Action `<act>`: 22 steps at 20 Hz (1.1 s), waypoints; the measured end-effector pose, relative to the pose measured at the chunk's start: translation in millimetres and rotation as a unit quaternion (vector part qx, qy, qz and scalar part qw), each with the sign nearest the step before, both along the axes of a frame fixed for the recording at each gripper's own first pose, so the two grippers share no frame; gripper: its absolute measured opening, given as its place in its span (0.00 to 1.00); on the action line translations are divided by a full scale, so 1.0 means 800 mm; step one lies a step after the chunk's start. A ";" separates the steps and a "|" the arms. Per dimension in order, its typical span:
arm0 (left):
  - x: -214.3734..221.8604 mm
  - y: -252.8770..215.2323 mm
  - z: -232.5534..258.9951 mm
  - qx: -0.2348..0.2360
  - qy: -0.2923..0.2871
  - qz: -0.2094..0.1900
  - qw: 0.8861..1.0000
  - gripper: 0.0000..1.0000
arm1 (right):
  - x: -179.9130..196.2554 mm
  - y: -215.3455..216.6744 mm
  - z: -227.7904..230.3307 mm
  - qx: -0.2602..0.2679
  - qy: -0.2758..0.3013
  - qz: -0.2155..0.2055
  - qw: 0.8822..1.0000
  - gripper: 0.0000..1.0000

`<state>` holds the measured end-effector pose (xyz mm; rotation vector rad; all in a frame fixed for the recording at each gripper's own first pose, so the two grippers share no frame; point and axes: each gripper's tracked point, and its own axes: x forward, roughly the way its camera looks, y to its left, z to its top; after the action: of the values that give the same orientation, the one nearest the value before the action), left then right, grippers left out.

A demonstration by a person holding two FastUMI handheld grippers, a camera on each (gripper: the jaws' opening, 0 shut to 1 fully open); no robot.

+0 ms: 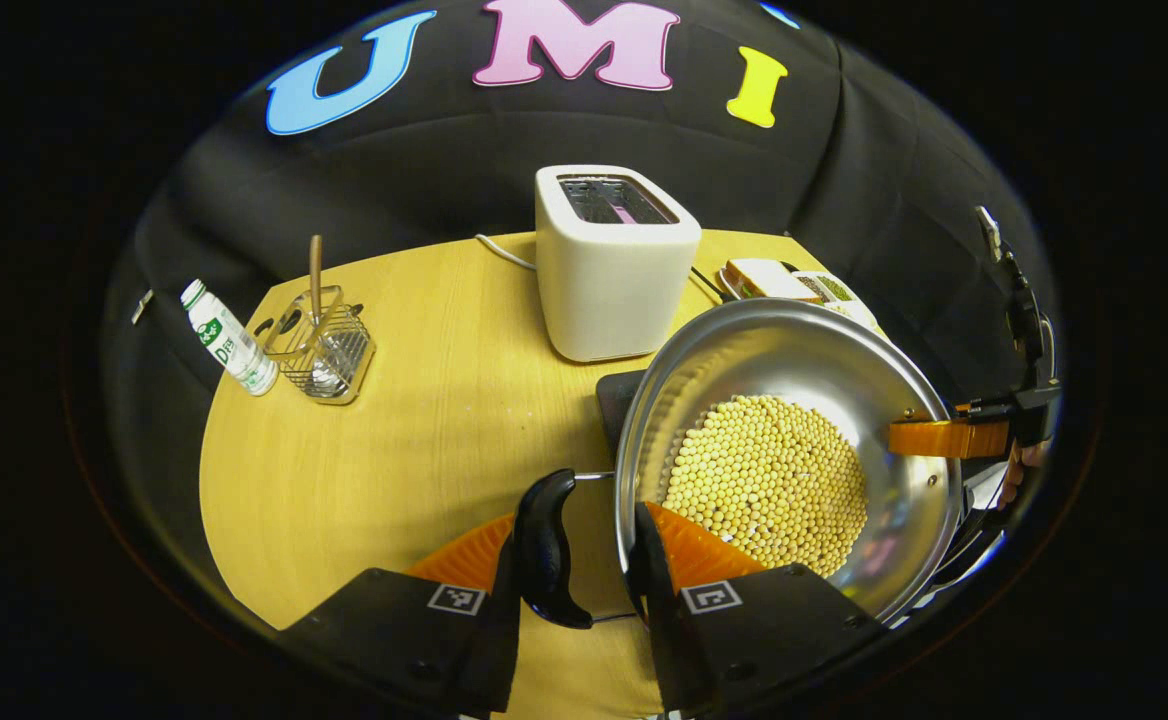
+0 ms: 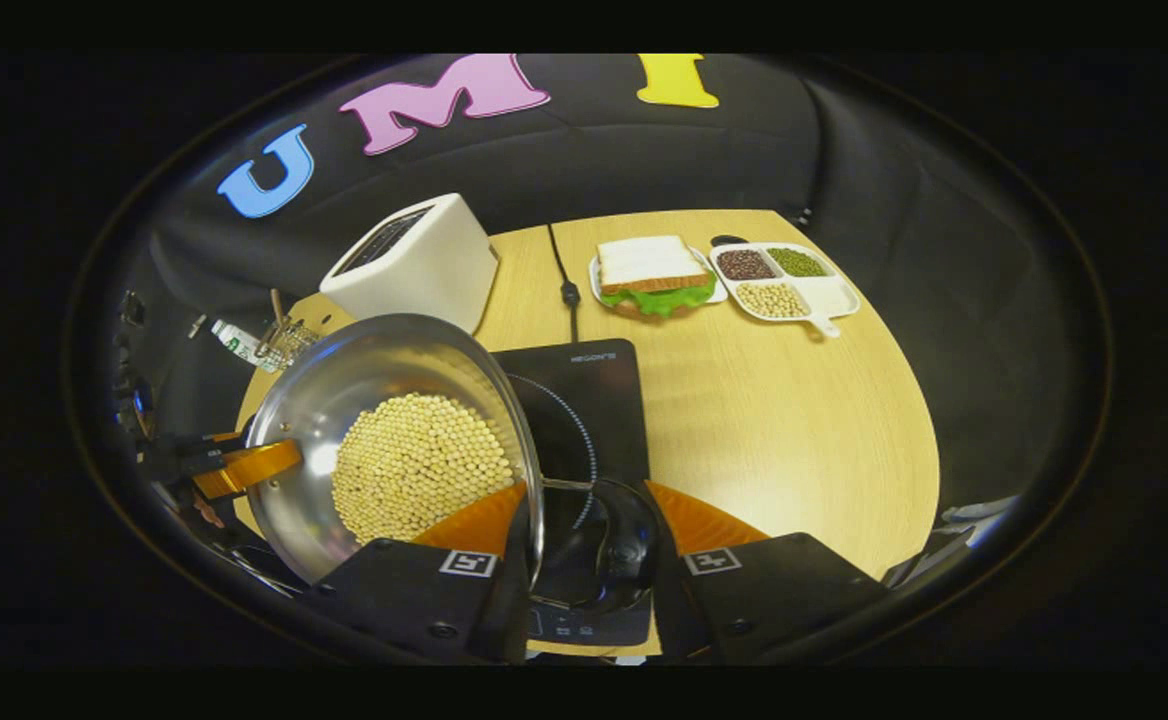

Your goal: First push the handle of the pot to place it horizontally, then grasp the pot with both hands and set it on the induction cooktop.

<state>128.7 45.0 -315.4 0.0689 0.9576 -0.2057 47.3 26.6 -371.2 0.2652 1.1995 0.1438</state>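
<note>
1. The round stainless-steel pot [image 1: 794, 440], filled with pale yellow beans [image 1: 769, 480], is held up between both grippers; in the right gripper view it sits at lower left of the frame, tilted, partly overlapping the flat black induction cooktop [image 2: 594, 400].
2. The left gripper [image 1: 589, 550] has its fingers closed around the pot's black side handle [image 1: 549, 550] at the bottom centre of the left gripper view; both fingers appear to press on it.
3. The right gripper [image 2: 589, 545] likewise has its fingers closed around the opposite black handle [image 2: 609, 545], bottom centre of its own view.
4. Step in hand, as I judge it: the handles are already level and the two-handed carry is under way; the pot is not yet seated on the cooktop.
5. The next move calls for levelling the pot so the beans do not spill, centring it over the cooktop's ring, then lowering both ends together.
6. On the light wooden table [image 2: 794, 420], the white toaster [image 1: 614, 260] stands just behind the pot, so there is little room to drift that way.
</note>
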 end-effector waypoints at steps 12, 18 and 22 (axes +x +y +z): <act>0.013 -0.028 -0.016 0.004 -0.001 0.001 1.000 0.58 | 0.014 -0.026 -0.030 0.005 0.001 -0.003 1.000 0.53; 0.019 -0.028 -0.018 -0.004 -0.008 0.012 1.000 0.58 | 0.018 -0.028 -0.030 0.016 0.004 -0.011 1.000 0.53; 0.020 -0.029 -0.018 -0.010 -0.013 0.015 1.000 0.61 | 0.018 -0.027 -0.030 0.017 0.006 -0.019 1.000 0.57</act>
<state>144.4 21.9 -329.8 0.0386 0.9296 -0.1853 61.7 4.8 -395.4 0.3201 1.2042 0.1295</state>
